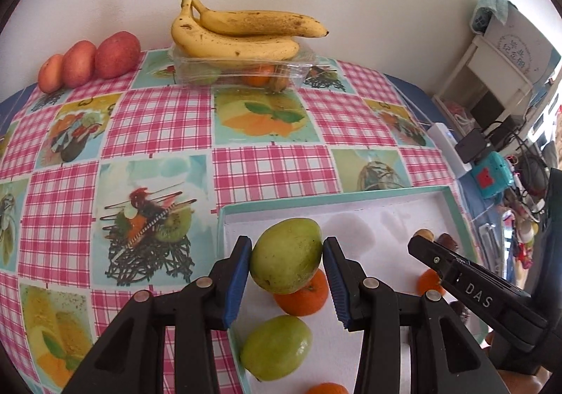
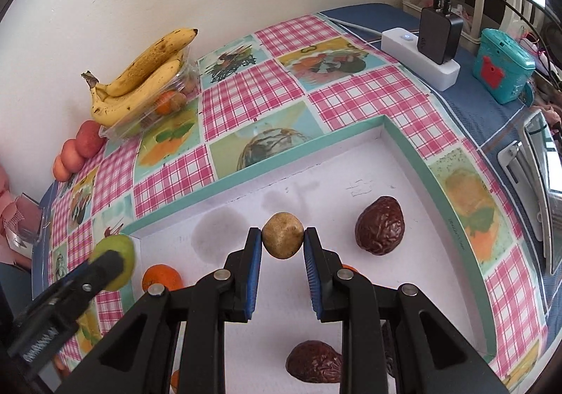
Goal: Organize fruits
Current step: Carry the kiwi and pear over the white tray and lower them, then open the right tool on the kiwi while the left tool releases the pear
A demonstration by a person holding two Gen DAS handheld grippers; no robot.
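Observation:
My left gripper (image 1: 287, 262) is shut on a green mango (image 1: 286, 255) and holds it above the white tray with a teal rim (image 1: 326, 198). Below it lie an orange tangerine (image 1: 304, 299) and a second green mango (image 1: 276, 346). My right gripper (image 2: 283, 241) is shut on a small tan round fruit (image 2: 283, 240) above the same tray (image 2: 407, 144). Two wrinkled dark brown fruits (image 2: 380, 225) (image 2: 314, 362) and a tangerine (image 2: 162, 277) lie in the tray. The left gripper with its mango (image 2: 116, 262) shows at the left of the right wrist view.
Two bananas (image 1: 242, 32) rest on a clear plastic box (image 1: 246, 72) of fruit at the wall. Three red fruits (image 1: 89, 62) line up to its left. A white power strip with a black charger (image 2: 426, 46) and a teal case (image 2: 502, 65) sit right of the checked tablecloth (image 1: 161, 120).

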